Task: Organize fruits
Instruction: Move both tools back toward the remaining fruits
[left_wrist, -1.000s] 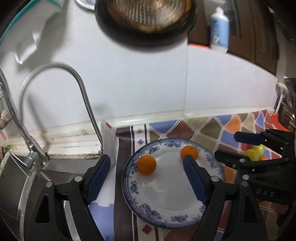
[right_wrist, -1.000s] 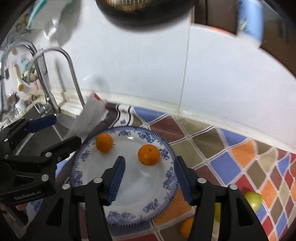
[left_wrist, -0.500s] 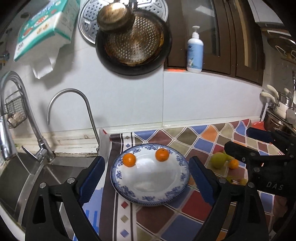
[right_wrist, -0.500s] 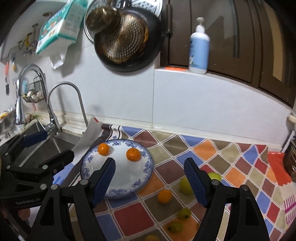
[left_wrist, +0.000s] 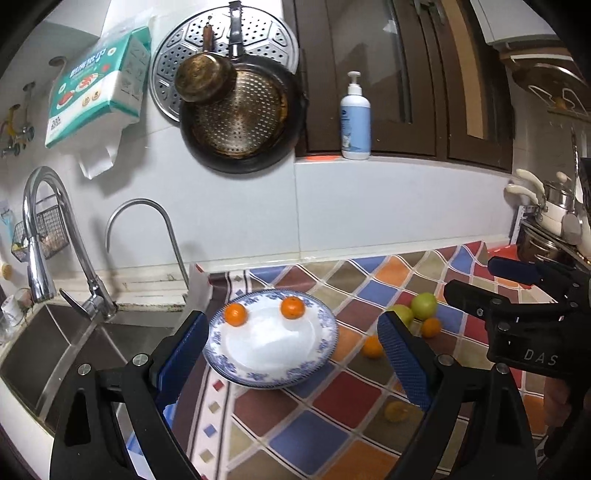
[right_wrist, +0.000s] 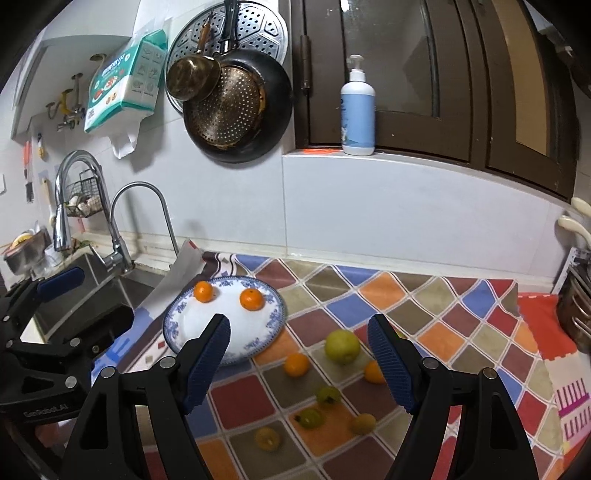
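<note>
1. The left hand-held gripper (left_wrist: 295, 354) has its blue-padded jaws spread wide and holds nothing. In its own view the jaws frame the round white plate with a blue floral rim (left_wrist: 271, 373), but they hang above it and touch nothing.
2. The right hand-held gripper (right_wrist: 299, 350) is likewise open and empty, its jaws set somewhat narrower. It hangs above the loose fruit.
3. Placed fruit: two small orange mandarins, the left mandarin (right_wrist: 203, 291) and the right mandarin (right_wrist: 251, 299), lie apart on the far half of the plate. The plate stands at the left end of the table covered in a multicoloured diamond-pattern cloth (right_wrist: 424, 306), just beside the steel sink (left_wrist: 44, 354).
4. Loose fruit, on the cloth to the right of the plate:
   - one orange mandarin near the plate rim (right_wrist: 296, 364);
   - one large round green fruit (right_wrist: 342, 346);
   - one orange mandarin partly hidden by the right jaw (right_wrist: 373, 372);
   - several small yellow-green fruits (right_wrist: 311, 417) nearer the camera.
5. Step in hand, as judged: between placements. Two fruits are sorted and most are not yet sorted.
6. Next move, as judged: lower the right hand-held gripper over the loose mandarin nearest the plate, centre the fruit between the pads and close gently. Round fruit may roll if touched off-centre.
</note>
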